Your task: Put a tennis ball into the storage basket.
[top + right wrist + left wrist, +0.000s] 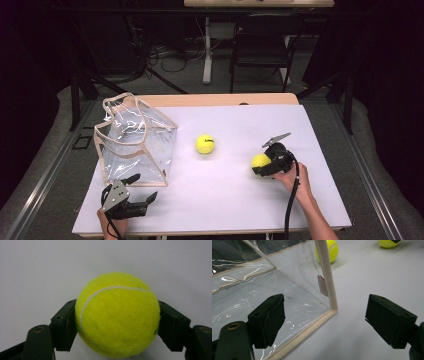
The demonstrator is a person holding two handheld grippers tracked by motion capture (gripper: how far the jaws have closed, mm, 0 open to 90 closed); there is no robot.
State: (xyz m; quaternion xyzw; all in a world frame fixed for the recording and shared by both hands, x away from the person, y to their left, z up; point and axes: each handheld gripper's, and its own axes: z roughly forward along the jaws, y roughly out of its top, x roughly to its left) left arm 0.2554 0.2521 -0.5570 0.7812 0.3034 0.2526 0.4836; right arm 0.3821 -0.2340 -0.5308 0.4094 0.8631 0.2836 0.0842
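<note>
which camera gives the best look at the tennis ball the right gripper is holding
The right gripper view: the held tennis ball sits large and sharp between the jaws. The high view shows it small; the left gripper view catches just its edge.

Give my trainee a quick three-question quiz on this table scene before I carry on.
1. True or false: the right hand-held gripper has its jaws closed on a fuzzy yellow tennis ball.
2. Which thing is the open left hand-held gripper nearest? A) the clear plastic bag with beige trim B) the loose yellow tennis ball at the table's middle C) the black folding chair
3. How many tennis balls lie inside the bag?

Key: 1. True. 2. A; its corner sits between the jaws, untouched. 3. None.
</note>
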